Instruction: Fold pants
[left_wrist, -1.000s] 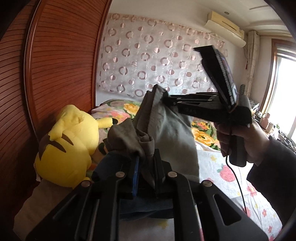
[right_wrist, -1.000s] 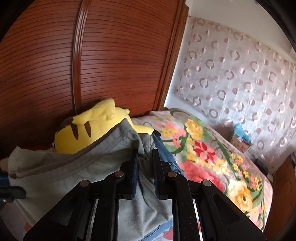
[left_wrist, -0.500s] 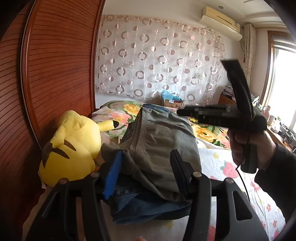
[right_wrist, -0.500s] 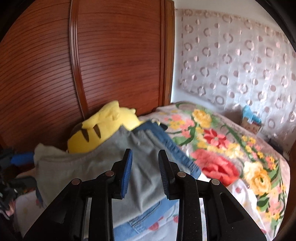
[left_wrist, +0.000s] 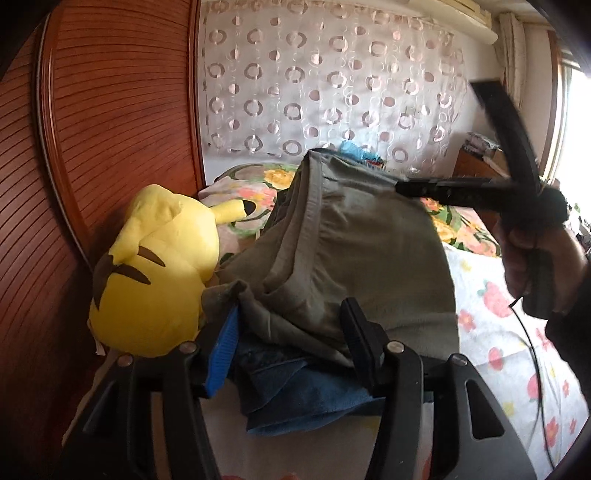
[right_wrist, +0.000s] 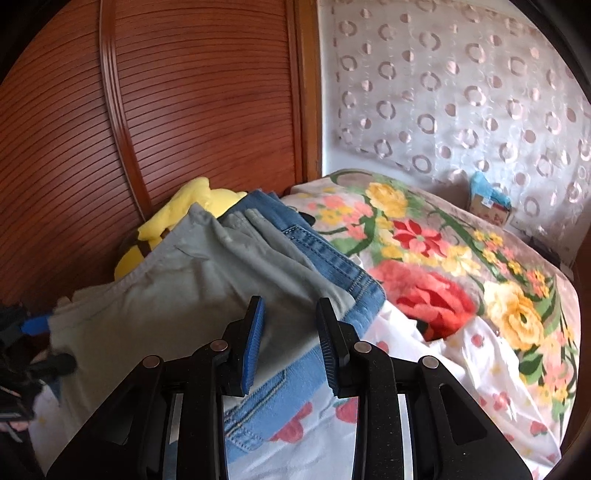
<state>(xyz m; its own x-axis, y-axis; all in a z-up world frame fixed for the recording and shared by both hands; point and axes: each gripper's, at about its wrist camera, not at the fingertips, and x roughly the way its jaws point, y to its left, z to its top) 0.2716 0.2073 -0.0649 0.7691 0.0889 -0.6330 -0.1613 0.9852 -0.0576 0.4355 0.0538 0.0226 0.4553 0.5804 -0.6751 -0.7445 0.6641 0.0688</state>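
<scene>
Folded grey-green pants (left_wrist: 354, 251) lie on top of folded blue jeans (left_wrist: 306, 391) on the bed. My left gripper (left_wrist: 291, 325) is open, its jaws spread on either side of the near edge of the pants. In the right wrist view the same pants (right_wrist: 192, 291) lie on the jeans (right_wrist: 325, 258). My right gripper (right_wrist: 290, 321) is open and empty, just above the pants' edge. It also shows in the left wrist view (left_wrist: 406, 186), held over the far end of the pile.
A yellow plush toy (left_wrist: 155, 273) sits left of the pile, against the brown slatted wardrobe door (left_wrist: 110, 129). A flowered blanket (right_wrist: 443, 251) lies to the right. A small blue-topped box (right_wrist: 489, 203) stands by the curtain. The bed sheet (left_wrist: 498, 332) has red flowers.
Both grippers were shut on the grey-green pants a second ago. They have opened and let go. The pants now rest flat on the jeans, and both grippers have drawn back slightly.
</scene>
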